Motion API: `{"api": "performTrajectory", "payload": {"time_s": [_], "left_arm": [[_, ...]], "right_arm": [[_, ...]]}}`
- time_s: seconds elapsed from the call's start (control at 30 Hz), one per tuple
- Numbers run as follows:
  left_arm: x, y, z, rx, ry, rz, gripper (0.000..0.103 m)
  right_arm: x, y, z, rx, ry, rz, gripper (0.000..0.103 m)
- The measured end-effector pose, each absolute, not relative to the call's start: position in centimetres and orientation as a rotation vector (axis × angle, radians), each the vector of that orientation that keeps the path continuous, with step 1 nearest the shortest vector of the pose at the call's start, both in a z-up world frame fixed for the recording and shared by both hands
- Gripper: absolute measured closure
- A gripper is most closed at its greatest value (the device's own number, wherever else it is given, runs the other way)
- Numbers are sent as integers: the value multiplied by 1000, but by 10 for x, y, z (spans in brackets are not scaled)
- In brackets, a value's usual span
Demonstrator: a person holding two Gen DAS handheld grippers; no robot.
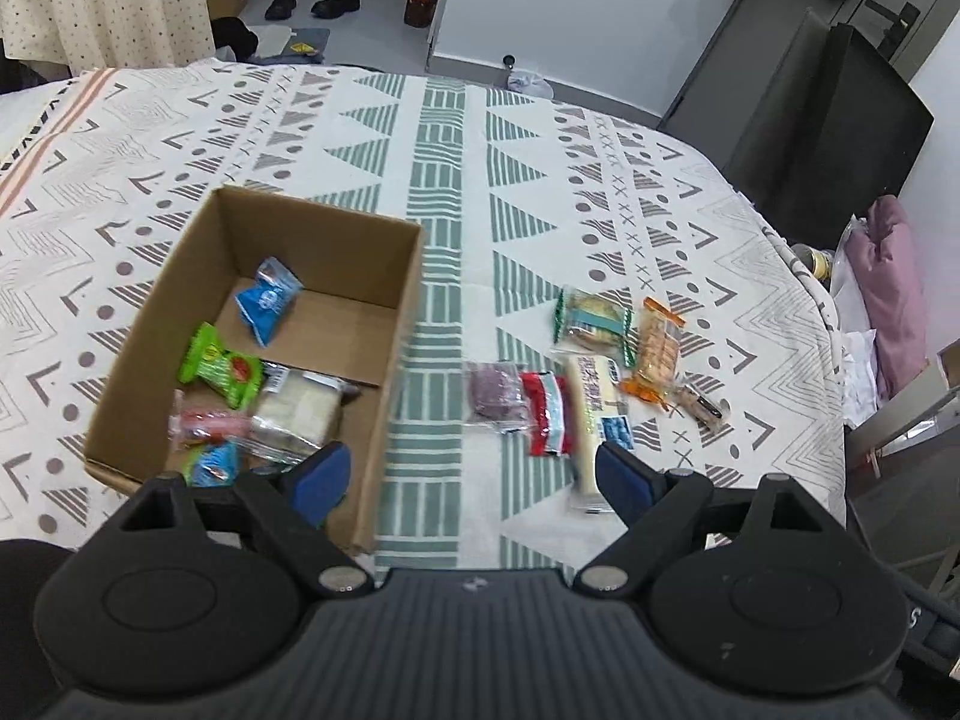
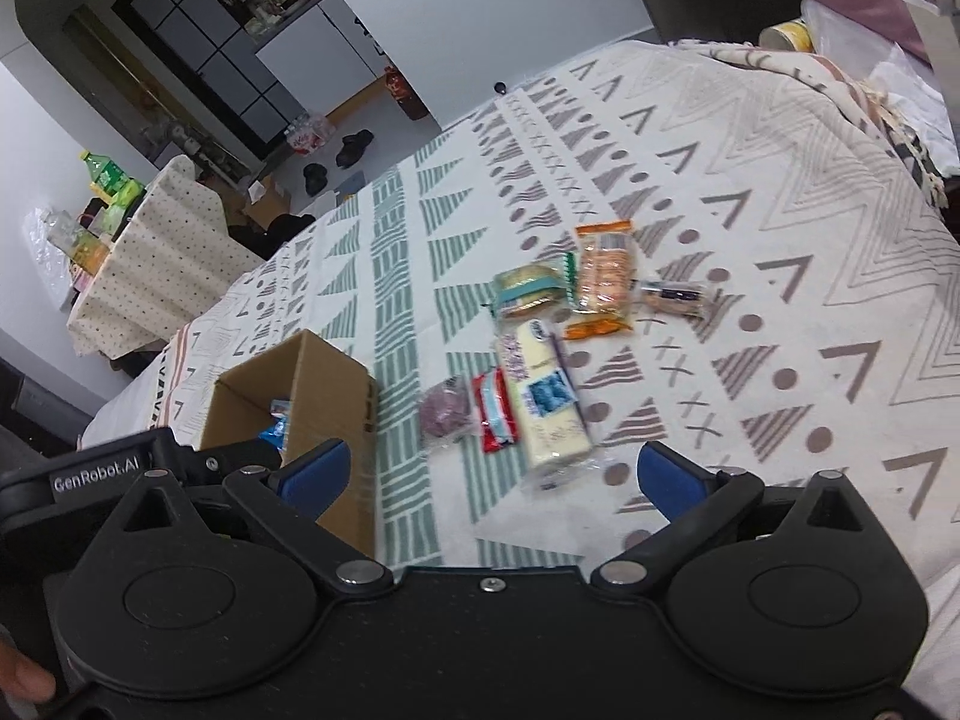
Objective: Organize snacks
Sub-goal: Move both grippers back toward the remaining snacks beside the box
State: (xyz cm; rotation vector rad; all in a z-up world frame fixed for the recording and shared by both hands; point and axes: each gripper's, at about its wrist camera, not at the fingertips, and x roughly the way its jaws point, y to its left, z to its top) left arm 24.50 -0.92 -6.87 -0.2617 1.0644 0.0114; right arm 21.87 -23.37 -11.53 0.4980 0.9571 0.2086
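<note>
The left gripper (image 1: 468, 477) is hovering with its blue fingers (image 1: 321, 480) spread wide and holding nothing; the right gripper (image 2: 489, 474) is doing the same, its fingers (image 2: 666, 477) wide apart and empty. Just ahead of the right fingers, the long pale bar (image 2: 543, 405) is lying on the patterned surface (image 2: 780, 300), with the red packet (image 2: 495, 408) touching its left side and the purple snack (image 2: 447, 411) beside that. Further out, the green-banded sandwich pack (image 2: 528, 291), the orange cracker pack (image 2: 603, 279) and a small brown-wrapped piece (image 2: 675, 297) are waiting in a loose cluster. To the left of the left fingers, the cardboard box (image 1: 336, 222) is already carrying several snacks — a blue packet (image 1: 267, 300), a green one (image 1: 222, 369), a white pack (image 1: 294, 411).

The sorting appears to be partway along: six items are lying outside the box. The next move likely calls for lowering onto the nearest piece — probably the pale bar — and closing across its narrow width.
</note>
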Motion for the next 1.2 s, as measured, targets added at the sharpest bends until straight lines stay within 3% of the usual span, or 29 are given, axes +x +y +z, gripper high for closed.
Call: {"api": "performTrajectory", "payload": {"time_s": [0.63, 0.7, 0.77, 0.93, 1.2], "left_arm": [[268, -69, -104, -193, 1094, -43, 16], [273, -73, -111, -197, 1097, -50, 17], [278, -75, -118, -209, 1109, -47, 19], [292, -75, -135, -220, 1129, -24, 45], [315, -66, -158, -213, 1145, 32, 60]], "right_arm": [[228, -287, -170, 591, 1002, 193, 0], [232, -287, -174, 596, 1002, 200, 2], [238, -286, -181, 600, 1017, 217, 11], [253, -279, -196, 595, 1050, 257, 26], [274, -261, -211, 578, 1090, 317, 41]]}}
